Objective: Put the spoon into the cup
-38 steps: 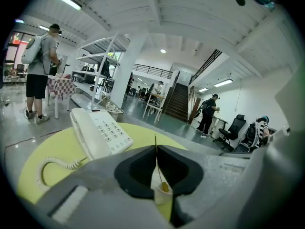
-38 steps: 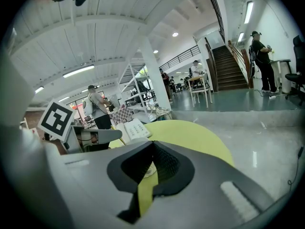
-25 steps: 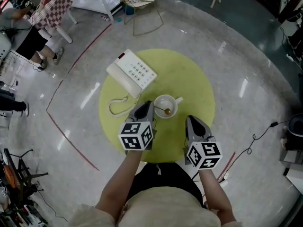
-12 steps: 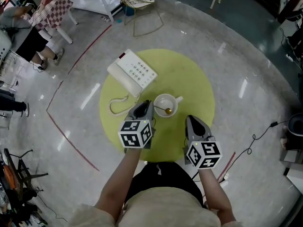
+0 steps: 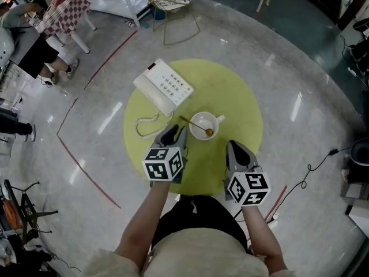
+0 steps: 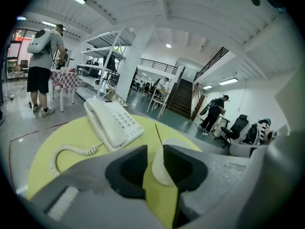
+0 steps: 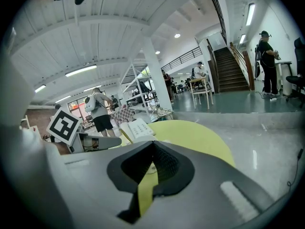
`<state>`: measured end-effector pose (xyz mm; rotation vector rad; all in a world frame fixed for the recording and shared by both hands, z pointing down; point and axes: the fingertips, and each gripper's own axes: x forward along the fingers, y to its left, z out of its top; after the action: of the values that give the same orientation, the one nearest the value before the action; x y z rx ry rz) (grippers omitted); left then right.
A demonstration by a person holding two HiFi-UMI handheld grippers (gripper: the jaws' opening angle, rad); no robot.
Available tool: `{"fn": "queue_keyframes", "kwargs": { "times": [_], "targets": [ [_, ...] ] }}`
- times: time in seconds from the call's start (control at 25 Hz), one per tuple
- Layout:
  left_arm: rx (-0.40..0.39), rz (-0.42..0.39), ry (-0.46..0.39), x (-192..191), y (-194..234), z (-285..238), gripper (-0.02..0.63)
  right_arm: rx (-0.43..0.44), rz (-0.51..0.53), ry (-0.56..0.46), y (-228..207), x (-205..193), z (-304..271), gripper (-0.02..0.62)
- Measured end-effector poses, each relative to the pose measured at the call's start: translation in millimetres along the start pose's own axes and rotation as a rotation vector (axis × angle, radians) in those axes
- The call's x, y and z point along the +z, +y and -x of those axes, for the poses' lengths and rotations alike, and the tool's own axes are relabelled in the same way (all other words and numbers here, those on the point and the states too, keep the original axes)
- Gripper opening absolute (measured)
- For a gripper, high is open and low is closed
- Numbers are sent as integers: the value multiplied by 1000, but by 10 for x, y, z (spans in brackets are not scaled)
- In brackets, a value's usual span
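Observation:
A white cup [image 5: 203, 122] stands near the middle of the round yellow table [image 5: 230, 91]. The spoon [image 5: 195, 124] rests in it, gold bowl inside, thin handle leaning over the rim toward the upper left. My left gripper [image 5: 176, 131] sits just left of the cup, open, with nothing between its fingers. In the left gripper view the cup [image 6: 157, 167] and the spoon handle [image 6: 157, 132] show through the gap of that gripper [image 6: 155, 152]. My right gripper [image 5: 233, 145] hovers to the cup's lower right, shut and empty, its jaws [image 7: 152, 145] closed at the tips.
A white telephone [image 5: 163, 85] with a coiled cord [image 5: 144, 127] lies on the table's back left, also in the left gripper view [image 6: 112, 123]. People stand and sit beyond the table, with a checkered table [image 5: 62, 11] and a shelf at the far left.
The left gripper has drawn back a little from the cup. The spoon handle, earlier at its jaw tips, now lies free over the cup's rim. The right gripper has not moved.

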<state>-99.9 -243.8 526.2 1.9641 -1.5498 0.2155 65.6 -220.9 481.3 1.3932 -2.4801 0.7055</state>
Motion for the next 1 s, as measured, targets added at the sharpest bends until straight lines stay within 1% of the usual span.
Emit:
{"fn": "queue_keyframes", "kwargs": {
  "times": [0.36,0.68,0.92,1.0],
  "targets": [
    [-4,-9,24,-156,37,197,94,2,7,-1,138,-75,80,2],
    [13,-22,43,-268,108,390,92,-4,10,-5,263,-145,167,2],
    [15,-47,47,-323,120,517,74,-12,10,-15,336,-176,254,2],
    [17,-51,47,-339,124,568,54,-13,11,-17,366,-194,288,2]
  ]
}}
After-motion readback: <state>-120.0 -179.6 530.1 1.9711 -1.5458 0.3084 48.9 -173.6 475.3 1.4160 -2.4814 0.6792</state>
